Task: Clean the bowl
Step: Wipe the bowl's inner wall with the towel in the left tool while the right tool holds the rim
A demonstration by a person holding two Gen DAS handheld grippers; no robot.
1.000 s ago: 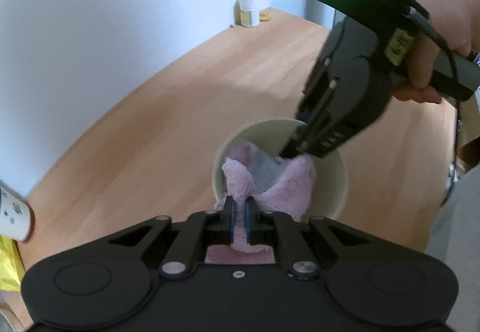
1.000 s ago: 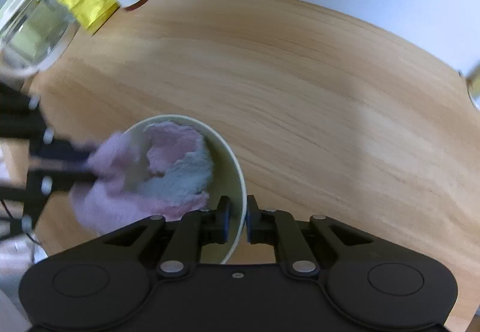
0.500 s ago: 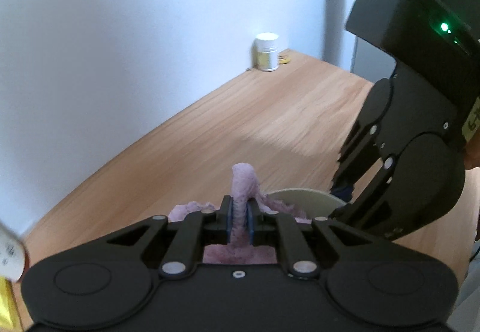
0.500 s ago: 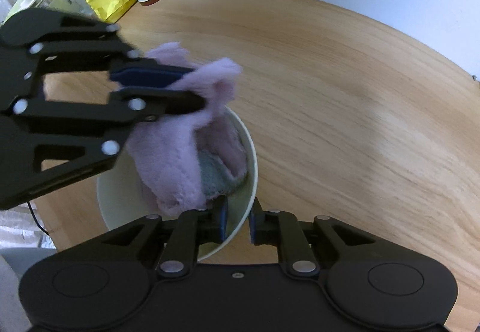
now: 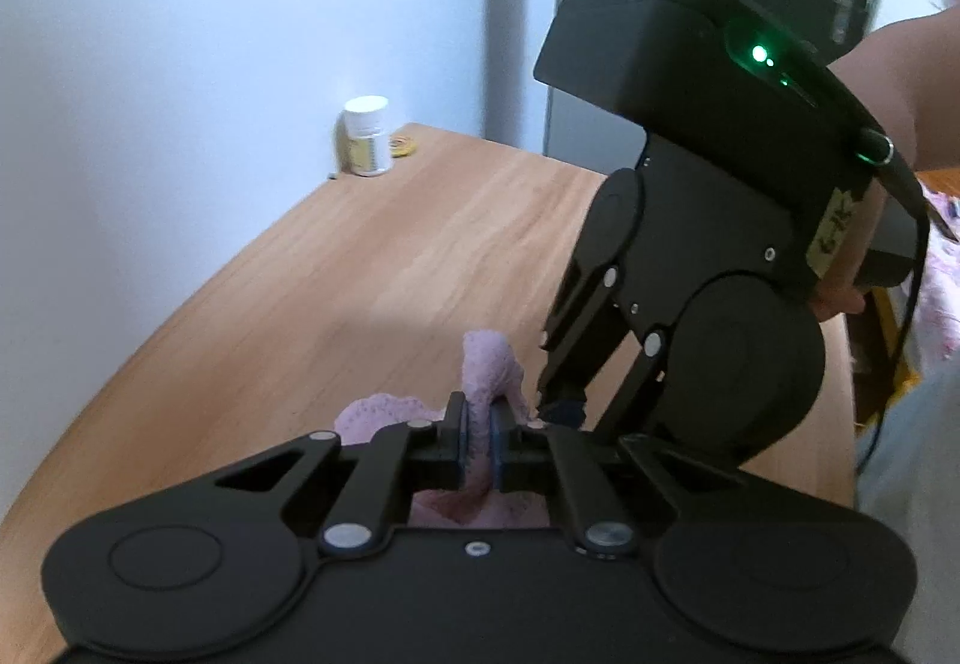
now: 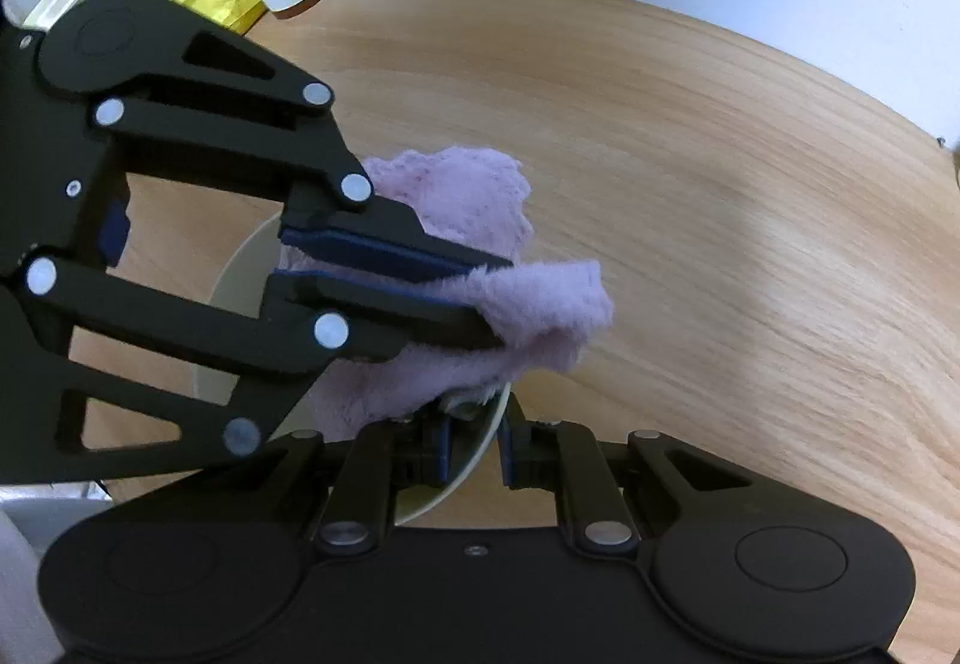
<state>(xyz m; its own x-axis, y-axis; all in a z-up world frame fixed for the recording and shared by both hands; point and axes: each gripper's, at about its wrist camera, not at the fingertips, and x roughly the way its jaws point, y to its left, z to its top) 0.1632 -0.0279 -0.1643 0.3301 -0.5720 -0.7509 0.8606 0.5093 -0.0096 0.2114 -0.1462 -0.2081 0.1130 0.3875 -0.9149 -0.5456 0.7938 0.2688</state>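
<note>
While the wooden table [image 6: 690, 135] carries the work, the bowl [image 6: 240, 268] sits directly ahead of and under my right gripper [image 6: 474, 451], whose jaws are closed narrowly on its near rim. My left gripper [image 6: 492, 292] reaches in from the left, above the bowl's mouth, clamped on the pink cloth [image 6: 540, 298], which hangs from it over the rim. I judge the cloth nearer the bowl's near side; its interior is hidden.

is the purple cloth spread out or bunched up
Bunched up: the purple cloth is crumpled in folds, pinched in the left gripper.
</note>
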